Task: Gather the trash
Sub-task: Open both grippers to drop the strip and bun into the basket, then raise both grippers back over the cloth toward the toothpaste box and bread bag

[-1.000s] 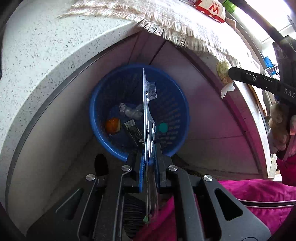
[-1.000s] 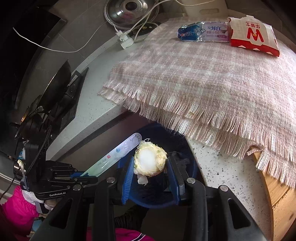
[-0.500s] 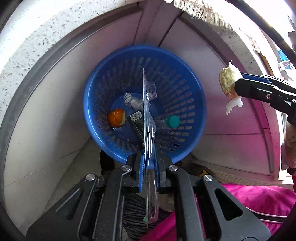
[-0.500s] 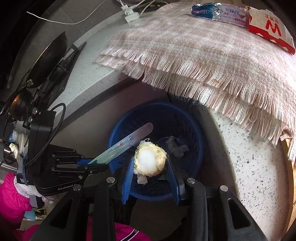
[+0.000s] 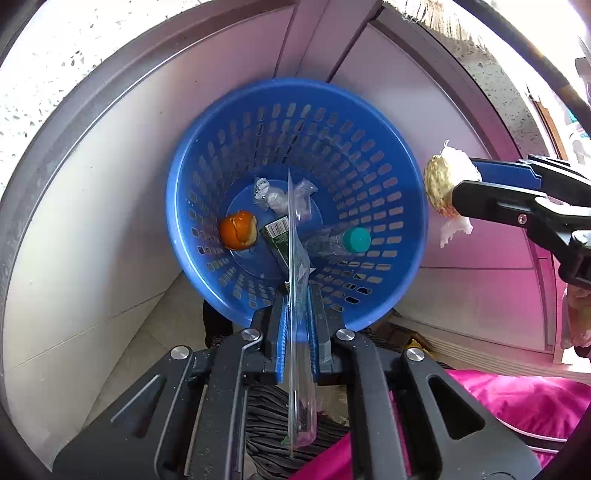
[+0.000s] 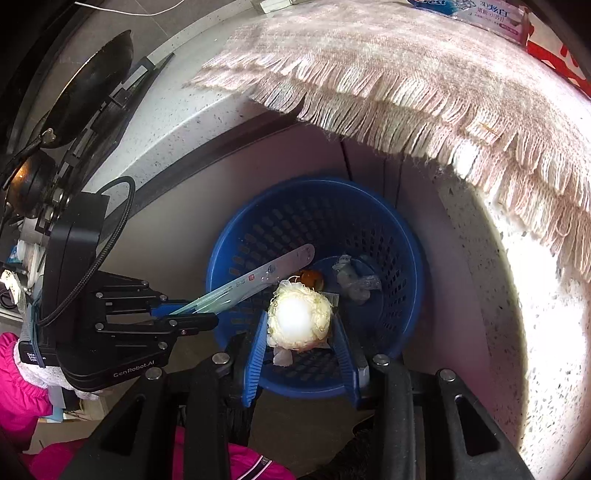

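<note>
A blue perforated basket (image 5: 236, 122) stands on the floor below the counter; it also shows in the right wrist view (image 6: 402, 243). My left gripper (image 5: 296, 314) is shut on a clear plastic blister pack (image 5: 297, 258), held edge-on over the basket's near rim; the pack shows in the right wrist view (image 6: 255, 280). My right gripper (image 6: 300, 336) is shut on a pale yellow corn cob piece (image 6: 299, 317), held above the basket's near side; the cob shows in the left wrist view (image 5: 439, 184). In the basket lie an orange peel (image 5: 238, 234), a green box (image 5: 279, 240), crumpled plastic (image 5: 275, 195) and a bottle with a teal cap (image 5: 355, 239).
A speckled counter (image 6: 173, 122) overhangs the basket, with a fringed checked cloth (image 6: 406, 74) on top. A toothpaste box (image 6: 491, 14) lies on the cloth. A black pan (image 6: 88, 85) sits on the stove at left. White cabinet doors (image 5: 110, 184) stand behind the basket.
Both grippers have moved down from counter level toward the basket, which now looms larger. The pack and the cob stay gripped.
</note>
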Motion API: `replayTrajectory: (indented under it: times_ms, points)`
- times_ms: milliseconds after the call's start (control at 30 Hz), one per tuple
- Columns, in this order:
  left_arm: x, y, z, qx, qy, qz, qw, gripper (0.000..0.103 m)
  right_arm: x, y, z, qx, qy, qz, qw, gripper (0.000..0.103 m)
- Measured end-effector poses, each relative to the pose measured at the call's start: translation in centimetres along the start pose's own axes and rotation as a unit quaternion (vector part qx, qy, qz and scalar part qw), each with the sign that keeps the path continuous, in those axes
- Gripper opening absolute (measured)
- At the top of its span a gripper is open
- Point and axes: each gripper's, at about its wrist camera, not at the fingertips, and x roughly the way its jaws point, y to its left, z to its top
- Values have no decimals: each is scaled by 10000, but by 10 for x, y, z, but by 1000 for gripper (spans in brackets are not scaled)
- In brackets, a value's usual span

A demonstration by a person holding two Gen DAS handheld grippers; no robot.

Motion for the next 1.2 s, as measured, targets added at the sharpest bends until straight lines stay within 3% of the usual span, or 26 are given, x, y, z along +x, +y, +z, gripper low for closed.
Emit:
replayTrajectory:
  times_ms: [300, 367, 433, 600, 833, 1200]
  points:
    - [1, -3, 1, 37, 20, 43, 10000, 9, 0, 1, 5, -17, -87, -10, 10000, 41]
    - [0, -4, 2, 50, 22, 33, 10000, 22, -3, -1, 5, -31, -129, -23, 9999, 50]
    - [-3, -6, 2, 46, -50, 49, 10000, 44, -7, -2, 5, -14, -183, -21, 9998, 56]
    - [-12, -6, 4, 28, -156, 29, 9999, 58, -16, -5, 6, 92, -308, 19, 9995, 66]
    - [-21, -11, 6, 101, -233, 93, 9996, 58, -33, -7, 8, 145, -469, 42, 9988, 74]
    - [-53, -21, 9, 324, -486, 188, 9981, 58, -68, -13, 8, 334, -822, 197, 9959, 75]
